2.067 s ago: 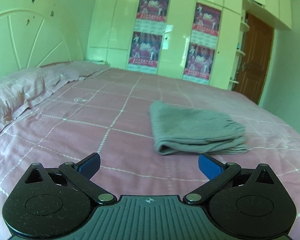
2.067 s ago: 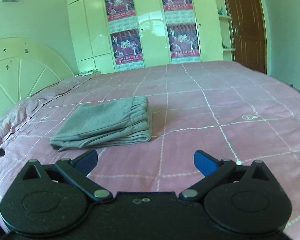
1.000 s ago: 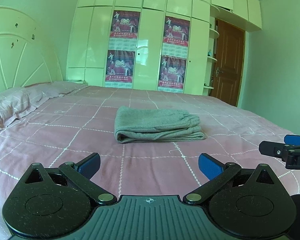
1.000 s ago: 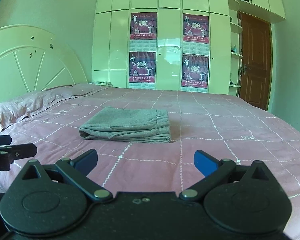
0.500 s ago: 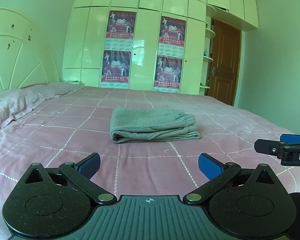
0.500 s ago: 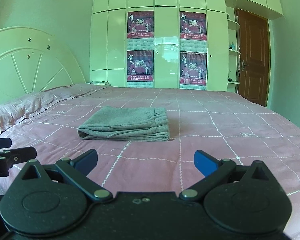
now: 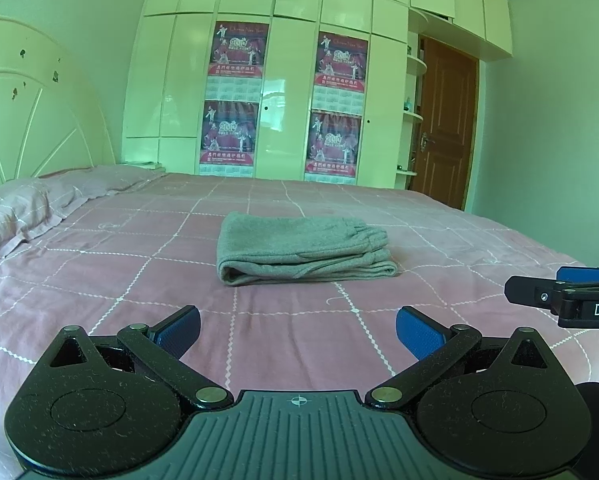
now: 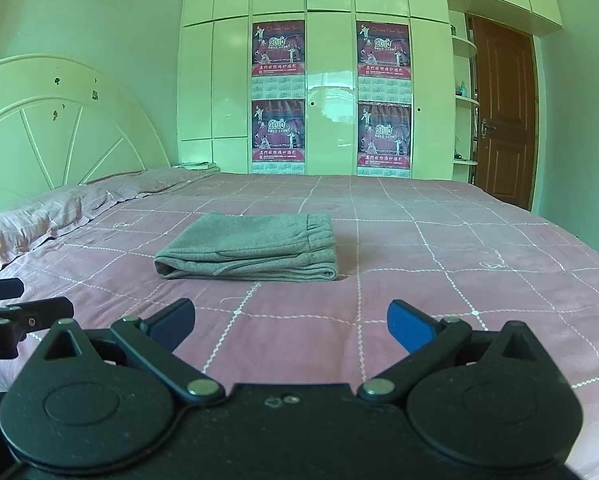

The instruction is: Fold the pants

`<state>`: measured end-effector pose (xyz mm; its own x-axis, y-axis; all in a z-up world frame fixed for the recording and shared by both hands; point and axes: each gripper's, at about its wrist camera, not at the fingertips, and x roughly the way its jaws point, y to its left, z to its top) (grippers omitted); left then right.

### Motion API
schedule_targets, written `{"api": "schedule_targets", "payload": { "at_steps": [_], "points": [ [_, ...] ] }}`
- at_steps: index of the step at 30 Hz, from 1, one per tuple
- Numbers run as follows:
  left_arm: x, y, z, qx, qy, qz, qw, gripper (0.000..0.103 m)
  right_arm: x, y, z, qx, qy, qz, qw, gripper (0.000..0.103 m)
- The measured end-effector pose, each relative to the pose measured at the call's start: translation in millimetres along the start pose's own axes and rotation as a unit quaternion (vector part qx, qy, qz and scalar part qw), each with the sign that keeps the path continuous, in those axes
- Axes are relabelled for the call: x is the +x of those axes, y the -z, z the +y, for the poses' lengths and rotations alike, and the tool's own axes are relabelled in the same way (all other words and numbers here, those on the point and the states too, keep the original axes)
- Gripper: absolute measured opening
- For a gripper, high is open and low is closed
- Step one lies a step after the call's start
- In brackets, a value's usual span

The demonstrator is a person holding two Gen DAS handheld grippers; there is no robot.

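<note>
Grey pants point(image 7: 299, 248) lie folded in a compact stack on the pink checked bedspread point(image 7: 99, 280); they also show in the right wrist view point(image 8: 251, 248). My left gripper point(image 7: 297, 330) is open and empty, held back from the pants near the bed's front edge. My right gripper point(image 8: 289, 324) is open and empty, also short of the pants. The right gripper shows at the right edge of the left wrist view point(image 7: 563, 292). The left gripper shows at the left edge of the right wrist view point(image 8: 15, 308).
Pink pillows point(image 8: 31, 224) lie at the left by the white headboard point(image 8: 51, 128). A white wardrobe with posters point(image 8: 331, 96) stands behind the bed. A brown door point(image 8: 503, 120) is at the back right.
Both grippers have pulled back from the folded pants and levelled out, so the room now shows upright. The pants have not moved. Both grippers stay open.
</note>
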<state>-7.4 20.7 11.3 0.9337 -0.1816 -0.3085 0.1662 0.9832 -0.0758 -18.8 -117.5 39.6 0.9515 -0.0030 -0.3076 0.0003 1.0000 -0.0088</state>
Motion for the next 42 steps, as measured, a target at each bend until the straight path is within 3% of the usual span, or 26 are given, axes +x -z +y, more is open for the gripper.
{"api": "schedule_targets", "payload": {
  "at_steps": [42],
  "points": [
    [1.4, 2.2, 2.8, 0.004, 0.008, -0.002, 1.0, 0.103, 0.3, 1.0, 5.5, 0.001, -0.001, 0.002, 1.0, 0.097]
  ]
}}
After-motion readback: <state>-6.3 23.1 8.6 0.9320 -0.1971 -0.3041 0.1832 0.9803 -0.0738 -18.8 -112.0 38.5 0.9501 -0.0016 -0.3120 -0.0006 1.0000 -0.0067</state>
